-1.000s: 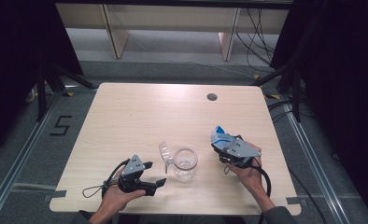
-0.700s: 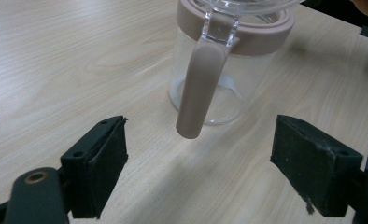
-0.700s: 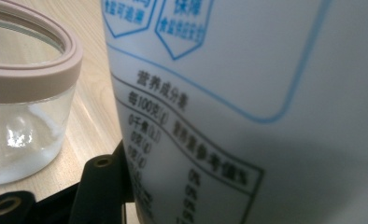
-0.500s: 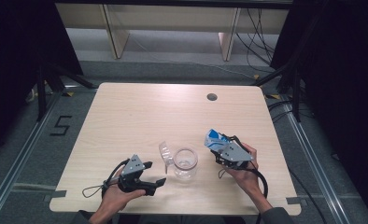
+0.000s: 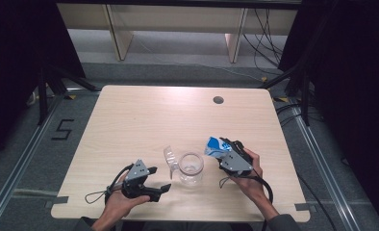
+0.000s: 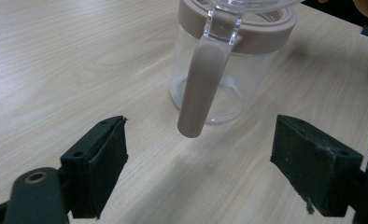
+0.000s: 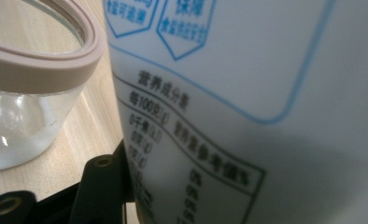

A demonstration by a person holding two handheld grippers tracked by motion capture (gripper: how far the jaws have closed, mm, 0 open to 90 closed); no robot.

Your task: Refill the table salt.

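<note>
Pale wood grain covers the worktop (image 5: 144, 120), which stands on a grey floor between dark curtains, with a round cable hole (image 5: 218, 100) near its far edge.

At the left, the left claw (image 5: 161, 190) rests low near the front edge with its jaws spread and nothing between them; in the left gripper view the pink handle (image 6: 201, 88) of the glass jar (image 6: 219, 93) hangs just ahead of the open pads, not touched. Nothing steadies the jar, so if it is knocked it may slide or tip, and the clear lid (image 5: 170, 158), flipped open to the jar's left, could be bumped by that claw if it moves in carelessly.

In the middle, the jar (image 5: 191, 168) stands upright with its mouth open.

At the right, the right claw (image 5: 224, 154) is clamped on a white and blue pouch (image 5: 216, 147), held just beside the jar's rim and leaning toward it. In the right gripper view the pouch's printed side (image 7: 247, 93) sits close against the pink rim (image 7: 46, 60).

My judgement: the pouch mouth looks short of the opening, so a pour begun from here could spill onto the wood. A soft pouch may also buckle or slip in the grip, and pressing it on the rim could shove the unheld jar.
</note>
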